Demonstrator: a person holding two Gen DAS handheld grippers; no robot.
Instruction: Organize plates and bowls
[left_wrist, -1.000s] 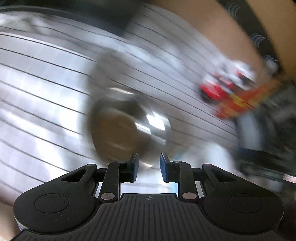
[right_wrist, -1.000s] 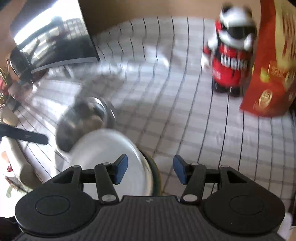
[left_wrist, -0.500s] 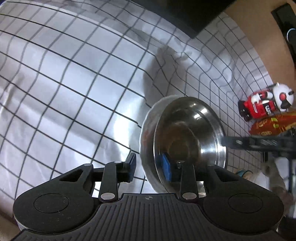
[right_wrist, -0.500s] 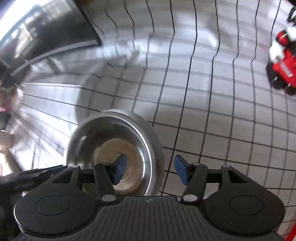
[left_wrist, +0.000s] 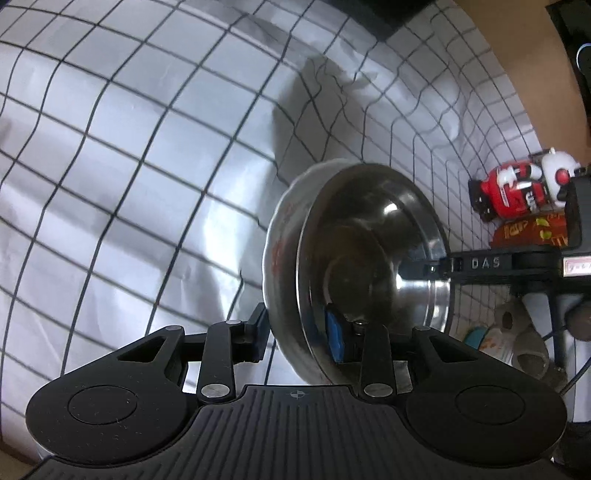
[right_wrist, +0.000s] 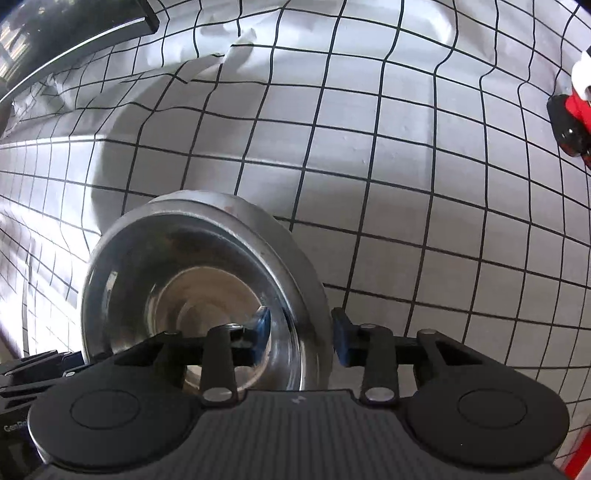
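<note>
Both grippers (left_wrist: 297, 332) (right_wrist: 301, 338) closer around bowl (left_wrist: 373, 251)

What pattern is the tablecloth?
White tablecloth with a thin black grid; clearest in the right wrist view.

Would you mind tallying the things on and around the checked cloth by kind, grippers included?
Steel bowls: 1
White plates or dishes under the bowl: 1
Red and white toy figures: 1
Orange snack bags: 1
Grippers: 2, the left gripper and the right gripper
Total: 6
</note>
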